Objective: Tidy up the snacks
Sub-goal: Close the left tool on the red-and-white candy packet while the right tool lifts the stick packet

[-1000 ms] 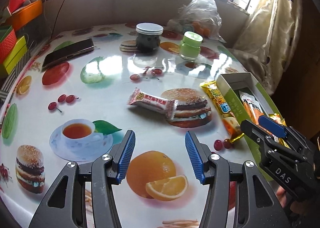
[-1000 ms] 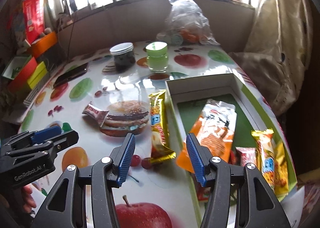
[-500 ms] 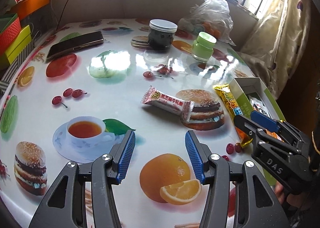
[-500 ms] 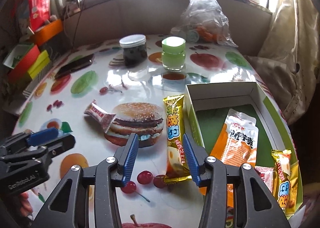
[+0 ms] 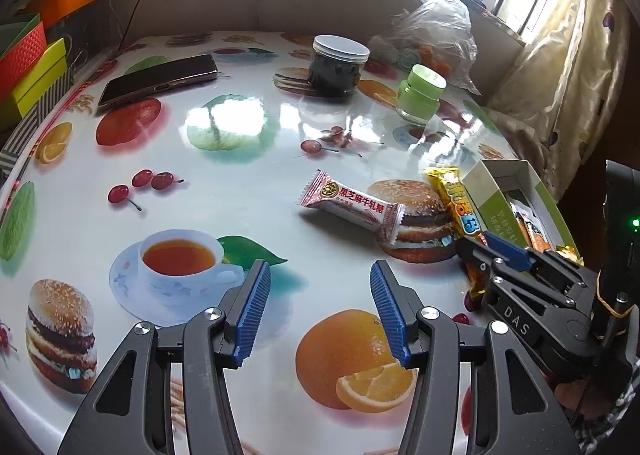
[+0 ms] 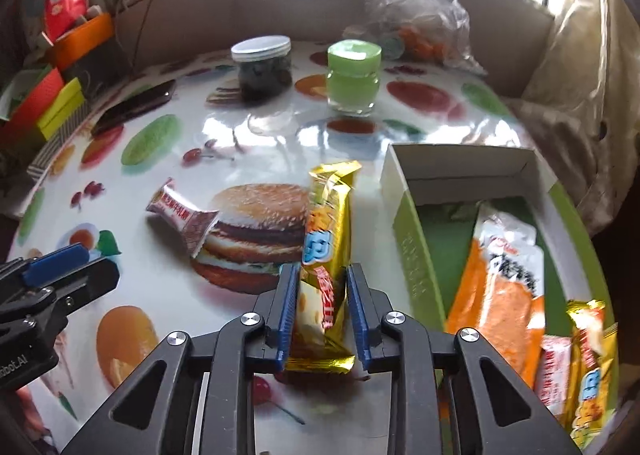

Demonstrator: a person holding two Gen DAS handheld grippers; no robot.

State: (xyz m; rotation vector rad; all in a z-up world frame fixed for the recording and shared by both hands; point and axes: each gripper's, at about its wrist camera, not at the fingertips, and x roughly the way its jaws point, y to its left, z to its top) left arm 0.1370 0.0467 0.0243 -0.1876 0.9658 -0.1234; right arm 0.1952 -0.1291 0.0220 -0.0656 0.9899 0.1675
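Note:
A gold snack bar (image 6: 326,239) lies on the printed table beside the green box (image 6: 412,255). My right gripper (image 6: 323,283) straddles its near end, jaws narrowed close to both sides of the wrapper. The bar (image 5: 456,203) and the right gripper (image 5: 500,255) also show in the left wrist view. A pink-and-white candy bar (image 5: 352,207) lies on the burger print, also in the right wrist view (image 6: 182,213). My left gripper (image 5: 320,291) is open and empty, above the table near the candy bar. The box holds an orange packet (image 6: 504,275) and several small snacks (image 6: 588,359).
A dark jar with a white lid (image 5: 338,65), a green jar (image 5: 420,95), a phone (image 5: 160,79) and a plastic bag (image 5: 436,27) stand at the far side. Coloured boxes (image 5: 28,55) are off the table's left edge. A curtain (image 5: 560,67) hangs at the right.
My right gripper has moved forward and down over the gold bar and its jaws have narrowed around it. My left gripper has drifted forward a little, still open.

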